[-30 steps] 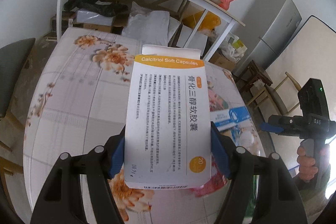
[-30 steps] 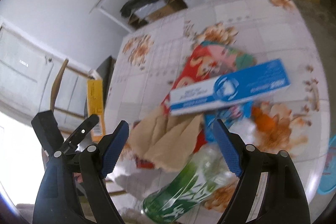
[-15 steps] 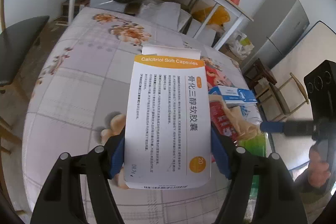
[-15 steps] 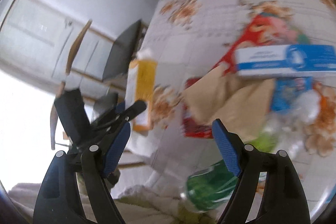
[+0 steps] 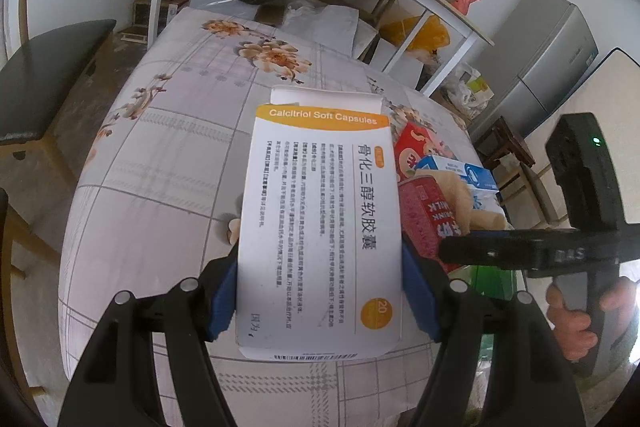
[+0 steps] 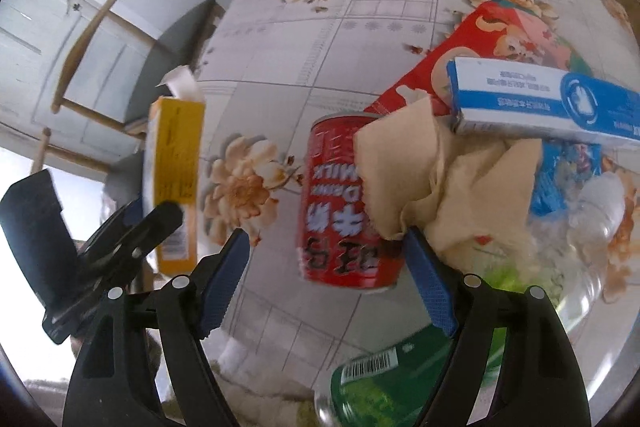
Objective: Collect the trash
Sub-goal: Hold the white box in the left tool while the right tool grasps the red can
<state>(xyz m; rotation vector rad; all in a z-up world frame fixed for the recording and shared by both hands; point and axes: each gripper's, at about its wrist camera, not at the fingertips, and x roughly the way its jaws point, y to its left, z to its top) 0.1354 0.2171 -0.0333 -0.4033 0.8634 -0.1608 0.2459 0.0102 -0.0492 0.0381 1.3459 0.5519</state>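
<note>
- The left gripper (image 5: 320, 291) stays clamped on a white and orange capsule box (image 5: 320, 227), held upright above the near part of the floral table (image 5: 160, 187).
- Over the last second the right gripper (image 6: 326, 279) has swung in from the right, and its view has shifted from the whole trash pile to a red milk-drink can (image 6: 336, 211).
- Its jaws stand apart, empty, framing the can's near end.
- The can lies under tan crumpled paper (image 6: 444, 179), beside a blue toothpaste box (image 6: 540, 103).
- Likely the can is the next pickup.

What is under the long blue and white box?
The blue and white box lies on a red snack bag and crumpled brown paper. Whatever lies deeper beneath it is covered.
</note>
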